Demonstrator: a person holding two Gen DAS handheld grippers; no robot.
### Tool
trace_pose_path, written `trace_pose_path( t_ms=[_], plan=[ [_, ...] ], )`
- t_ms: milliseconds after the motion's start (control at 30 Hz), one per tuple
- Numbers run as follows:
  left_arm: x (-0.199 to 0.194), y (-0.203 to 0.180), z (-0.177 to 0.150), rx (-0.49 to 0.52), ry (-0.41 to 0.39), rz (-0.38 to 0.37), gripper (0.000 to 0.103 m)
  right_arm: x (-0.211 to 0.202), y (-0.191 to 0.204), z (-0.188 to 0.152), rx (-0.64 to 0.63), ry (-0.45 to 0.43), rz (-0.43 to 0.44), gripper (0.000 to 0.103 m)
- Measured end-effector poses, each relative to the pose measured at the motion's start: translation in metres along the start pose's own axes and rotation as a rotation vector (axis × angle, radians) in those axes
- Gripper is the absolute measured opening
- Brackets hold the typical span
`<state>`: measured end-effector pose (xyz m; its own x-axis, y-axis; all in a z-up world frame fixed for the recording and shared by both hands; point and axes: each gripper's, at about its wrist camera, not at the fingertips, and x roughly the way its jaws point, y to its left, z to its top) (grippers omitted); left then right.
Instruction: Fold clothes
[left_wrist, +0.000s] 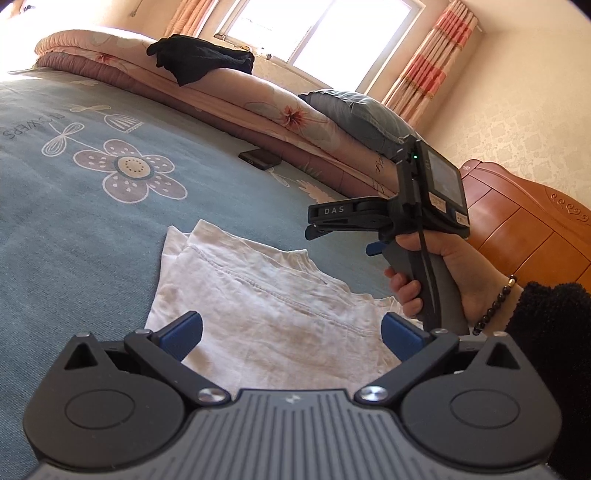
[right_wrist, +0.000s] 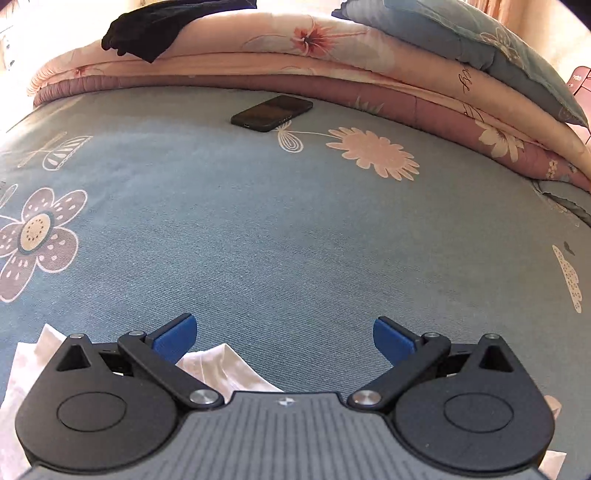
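On the blue flowered bedspread (left_wrist: 92, 229) lies a white shirt (left_wrist: 258, 295), partly folded, its layers stacked with a stitched hem showing across the top. Above its near edge the left gripper (left_wrist: 291, 332) hovers with jaws spread wide, holding nothing. To the right, the right gripper (left_wrist: 314, 229) is held in a hand (left_wrist: 439, 273) just past the shirt's right side; from its own camera its jaws stand wide apart and empty, with a corner of the shirt (right_wrist: 225, 365) showing under its left finger. Farther back a dark phone (right_wrist: 271, 112) rests on the bedspread near a folded pink quilt (right_wrist: 258, 59). A black garment (right_wrist: 147, 33) lies on the quilt, a blue pillow (right_wrist: 461, 40) at its other end.
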<state>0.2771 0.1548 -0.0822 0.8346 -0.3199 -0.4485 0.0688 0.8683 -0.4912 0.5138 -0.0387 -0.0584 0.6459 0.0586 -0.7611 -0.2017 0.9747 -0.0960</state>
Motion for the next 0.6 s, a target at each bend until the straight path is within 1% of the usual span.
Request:
trace_pose_path(
  t_ms=[133,233,333,433,533,600],
  plan=[
    [0.001,0.000,0.000,0.000,0.007,0.004,0.102,-0.016,-0.046,-0.012,0.037,0.014,-0.078,0.103],
    [0.000,0.000,0.000,-0.005,0.005,0.001,0.102,-0.018,-0.089,-0.025,0.125,0.049,-0.133,0.103],
    [0.002,0.001,-0.001,-0.014,0.009,0.000,0.102,-0.016,-0.126,-0.044,0.172,0.082,-0.202,0.103],
    [0.005,-0.001,-0.002,-0.001,0.019,0.014,0.102,-0.002,-0.143,-0.058,0.202,0.122,-0.221,0.103],
    [0.008,-0.004,-0.004,0.014,0.029,0.023,0.102,0.020,-0.146,-0.065,0.216,0.142,-0.222,0.103],
    [0.009,-0.005,-0.005,0.021,0.036,0.030,0.102,0.023,-0.146,-0.064,0.230,0.114,-0.214,0.103]
  ],
)
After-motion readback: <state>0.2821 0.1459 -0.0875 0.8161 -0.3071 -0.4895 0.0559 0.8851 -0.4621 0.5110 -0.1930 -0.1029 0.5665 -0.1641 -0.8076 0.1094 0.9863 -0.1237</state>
